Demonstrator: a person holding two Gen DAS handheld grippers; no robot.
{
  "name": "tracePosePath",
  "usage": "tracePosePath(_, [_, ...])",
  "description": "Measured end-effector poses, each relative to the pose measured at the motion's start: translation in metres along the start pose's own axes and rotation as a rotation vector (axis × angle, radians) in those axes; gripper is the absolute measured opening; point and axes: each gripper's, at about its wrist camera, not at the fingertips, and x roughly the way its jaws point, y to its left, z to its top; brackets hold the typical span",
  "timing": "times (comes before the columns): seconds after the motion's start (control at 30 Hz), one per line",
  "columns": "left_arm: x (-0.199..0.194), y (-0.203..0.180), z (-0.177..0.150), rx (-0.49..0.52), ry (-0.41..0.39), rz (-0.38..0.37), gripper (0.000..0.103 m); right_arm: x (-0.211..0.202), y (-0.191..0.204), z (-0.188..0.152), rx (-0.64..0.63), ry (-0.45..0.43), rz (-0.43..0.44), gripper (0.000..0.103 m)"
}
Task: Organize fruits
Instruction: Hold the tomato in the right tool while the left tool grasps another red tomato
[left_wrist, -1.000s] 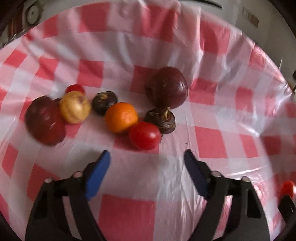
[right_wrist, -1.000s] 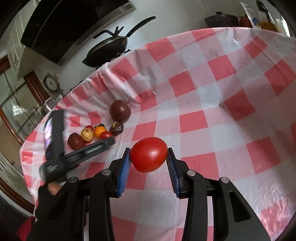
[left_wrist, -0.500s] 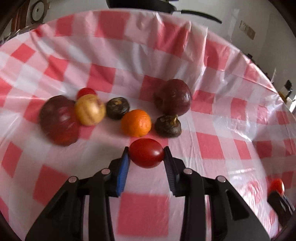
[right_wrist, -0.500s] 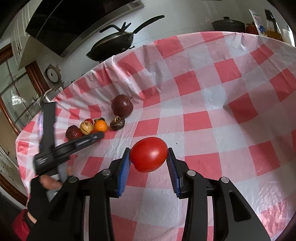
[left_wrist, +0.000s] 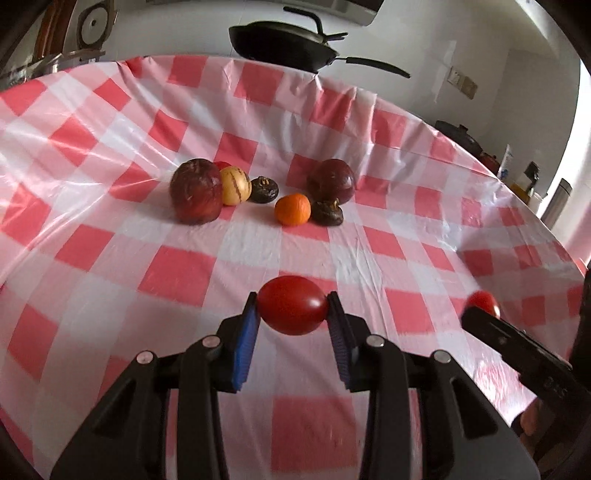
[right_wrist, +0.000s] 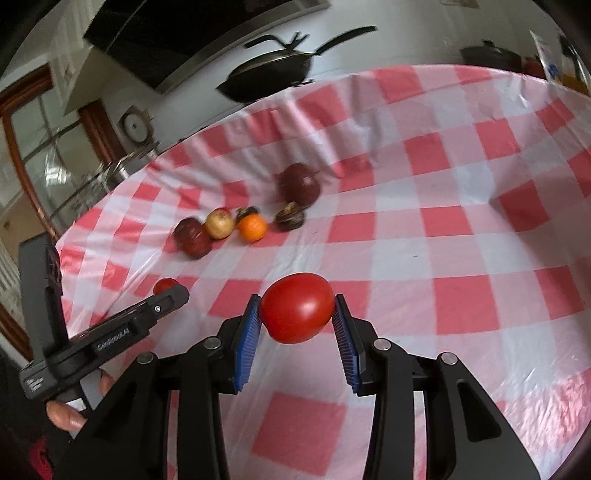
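Each claw grips a tomato, left gripper (left_wrist: 291, 314) and right gripper (right_wrist: 295, 314), both lifted off the fruit pile (left_wrist: 258, 192), likely grouping like with like.

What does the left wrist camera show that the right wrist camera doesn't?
Only the left wrist view shows the left tool closed on its own dark red tomato from close up, and a small red fruit peeking out behind the big maroon fruit. Only the right wrist view shows the right tool gripping the brighter tomato from close up, plus the window and the range hood. Both share the checked tablecloth, the orange fruit, the striped yellow fruit and the black pan.
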Motion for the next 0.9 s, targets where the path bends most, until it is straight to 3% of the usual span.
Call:
tracePosePath(0.53, [-0.079, 0.043, -0.046, -0.009, -0.089, 0.03, 0.037, -0.013, 0.071, -0.045, -0.104, 0.059, 0.091, 0.039])
tracePosePath(0.83, [-0.148, 0.088, -0.072, 0.003, -0.137, 0.122, 0.037, -0.023, 0.118, -0.071, -0.178, 0.087, 0.167, 0.039])
tracePosePath(0.9, [-0.152, 0.102, -0.076, -0.022, -0.117, 0.121, 0.049, -0.024, 0.117, -0.071, -0.174, 0.083, 0.164, 0.039])
